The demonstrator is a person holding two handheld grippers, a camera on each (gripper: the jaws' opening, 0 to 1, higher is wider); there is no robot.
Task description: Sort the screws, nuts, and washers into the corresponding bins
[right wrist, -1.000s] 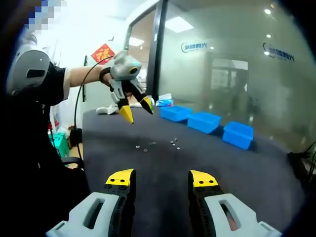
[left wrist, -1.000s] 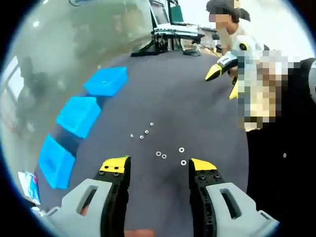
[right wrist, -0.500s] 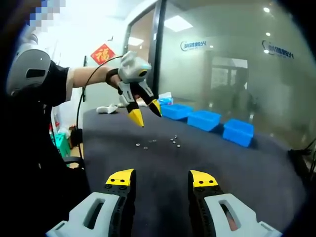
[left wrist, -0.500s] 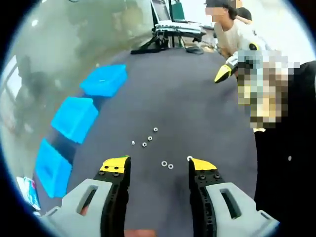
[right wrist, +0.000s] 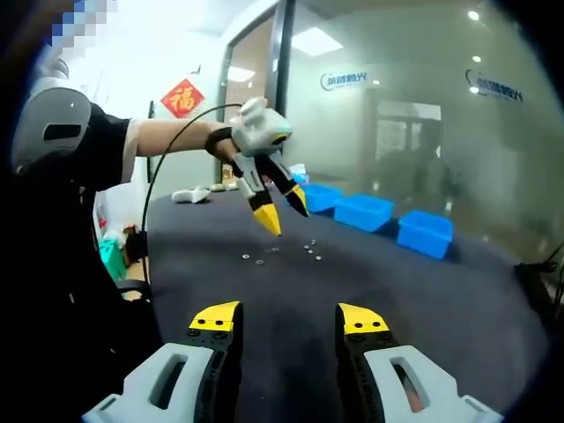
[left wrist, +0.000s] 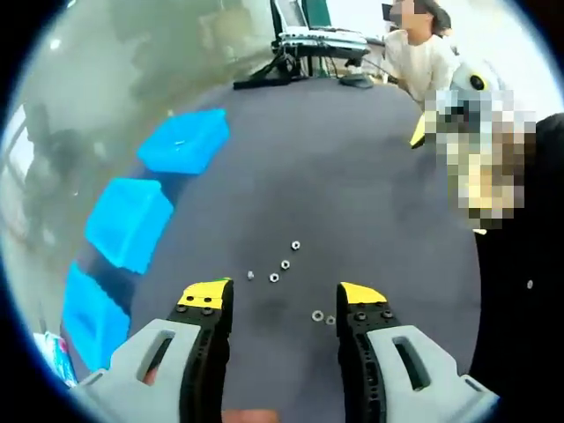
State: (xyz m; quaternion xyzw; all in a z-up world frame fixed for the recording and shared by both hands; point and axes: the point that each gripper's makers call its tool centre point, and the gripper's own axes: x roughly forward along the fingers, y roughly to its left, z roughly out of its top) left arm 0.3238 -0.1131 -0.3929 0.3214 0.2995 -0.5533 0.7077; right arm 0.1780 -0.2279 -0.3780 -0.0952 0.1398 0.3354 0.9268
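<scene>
Small silver nuts and washers (left wrist: 284, 264) lie scattered on the dark grey table (left wrist: 352, 167); two more washers (left wrist: 322, 316) sit close to my left gripper (left wrist: 285, 297), which is open and empty just above them. Three blue bins (left wrist: 130, 220) line the table's left side. In the right gripper view the same hardware (right wrist: 310, 253) lies mid-table, the left gripper (right wrist: 284, 208) hangs open above it, and the blue bins (right wrist: 364, 214) stand behind. My right gripper (right wrist: 291, 320) is open and empty over the near table, well short of the hardware.
A person sits beyond the far table edge (left wrist: 421, 62) beside laptops and cables (left wrist: 308, 48). A glass wall (right wrist: 414, 115) runs behind the bins. The operator's sleeve and arm (right wrist: 79, 132) fill the left of the right gripper view.
My left gripper has advanced and lowered over the scattered hardware, so the pieces now sit closer between its jaws. The right gripper has stayed still.
</scene>
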